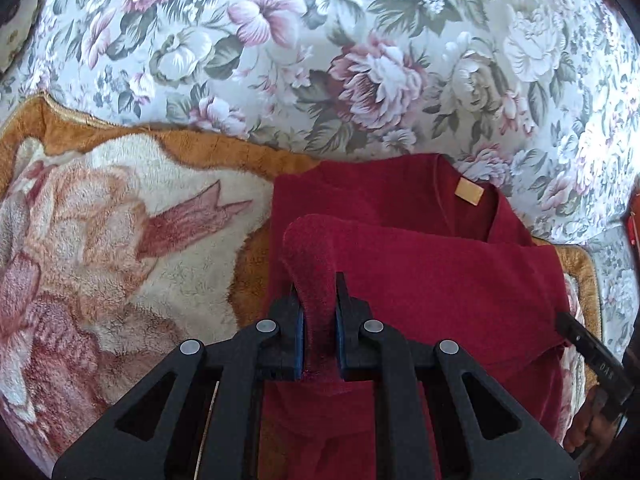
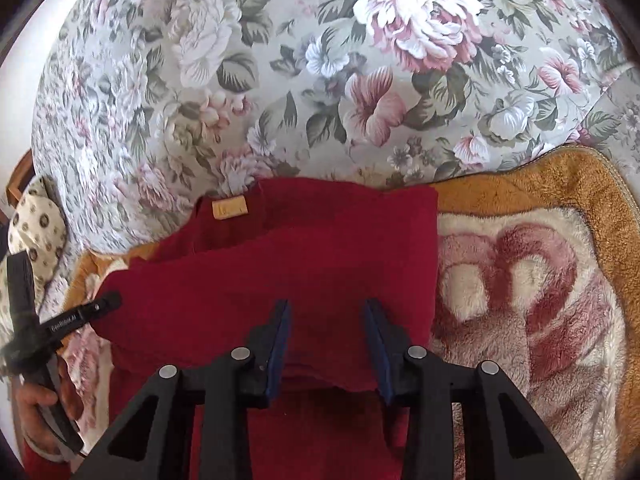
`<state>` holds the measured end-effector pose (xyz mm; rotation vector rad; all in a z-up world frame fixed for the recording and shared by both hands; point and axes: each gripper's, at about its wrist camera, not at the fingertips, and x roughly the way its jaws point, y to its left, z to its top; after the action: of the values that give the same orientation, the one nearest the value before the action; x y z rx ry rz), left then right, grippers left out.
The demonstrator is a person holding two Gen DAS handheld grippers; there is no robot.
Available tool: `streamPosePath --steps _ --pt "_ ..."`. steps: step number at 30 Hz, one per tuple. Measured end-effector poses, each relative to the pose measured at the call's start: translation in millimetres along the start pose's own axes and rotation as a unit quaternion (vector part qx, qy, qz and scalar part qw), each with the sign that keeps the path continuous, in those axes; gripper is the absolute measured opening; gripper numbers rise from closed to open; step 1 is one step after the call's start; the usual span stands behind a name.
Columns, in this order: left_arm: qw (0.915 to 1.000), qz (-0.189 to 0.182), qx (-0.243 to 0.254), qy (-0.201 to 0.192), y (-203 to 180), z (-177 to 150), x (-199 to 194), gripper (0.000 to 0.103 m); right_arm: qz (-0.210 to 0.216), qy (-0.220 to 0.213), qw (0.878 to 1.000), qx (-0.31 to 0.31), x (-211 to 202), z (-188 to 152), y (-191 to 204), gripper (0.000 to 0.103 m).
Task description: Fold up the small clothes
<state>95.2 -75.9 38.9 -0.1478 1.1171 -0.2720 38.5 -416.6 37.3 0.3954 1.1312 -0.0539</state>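
Observation:
A dark red fleece garment [image 1: 420,280] lies partly folded on a plush blanket, its tan neck label [image 1: 470,192] facing up. My left gripper [image 1: 318,292] is shut on a raised fold of the red cloth, which bulges up above the pads. In the right wrist view the same garment [image 2: 320,248] and label [image 2: 229,208] show. My right gripper [image 2: 328,312] stands open over the garment's near folded edge. Cloth lies between its blue pads [image 2: 280,340], but they do not press on it. The left gripper's finger [image 2: 80,316] touches the garment's left side.
The garment rests on an orange and cream plush blanket [image 1: 120,220] with pink motifs [image 2: 520,280]. Behind it spreads a floral cover [image 1: 320,60] [image 2: 280,80]. A patterned cushion [image 2: 36,220] sits at the far left. A person's hand [image 2: 36,400] holds the left gripper.

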Motion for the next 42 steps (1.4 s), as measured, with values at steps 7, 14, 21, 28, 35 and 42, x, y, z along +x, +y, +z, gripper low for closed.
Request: streamPosePath --steps 7,14,21,28,35,42 --pt "1.0000 -0.005 0.007 -0.004 -1 -1 -8 0.011 0.001 -0.031 0.999 -0.026 -37 -2 4 0.036" --pt "1.0000 0.001 0.004 0.005 0 -3 -3 0.011 -0.059 -0.013 0.998 -0.033 -63 -19 -14 0.036" --pt "0.9999 0.008 0.004 0.007 -2 -3 -2 0.011 -0.055 -0.004 0.998 -0.011 -31 -35 -30 0.038" --pt "0.9999 0.005 -0.004 0.014 0 -1 1 0.011 -0.016 -0.047 0.997 0.066 -18 -25 -50 0.021" --pt "0.9999 0.003 0.003 0.014 -3 -2 2 0.013 -0.044 -0.046 0.991 0.119 -20 -43 -66 0.017" --pt "0.9998 0.015 -0.002 0.009 0 -4 -21 0.019 -0.094 -0.063 0.987 0.111 -63 -43 -61 0.018"
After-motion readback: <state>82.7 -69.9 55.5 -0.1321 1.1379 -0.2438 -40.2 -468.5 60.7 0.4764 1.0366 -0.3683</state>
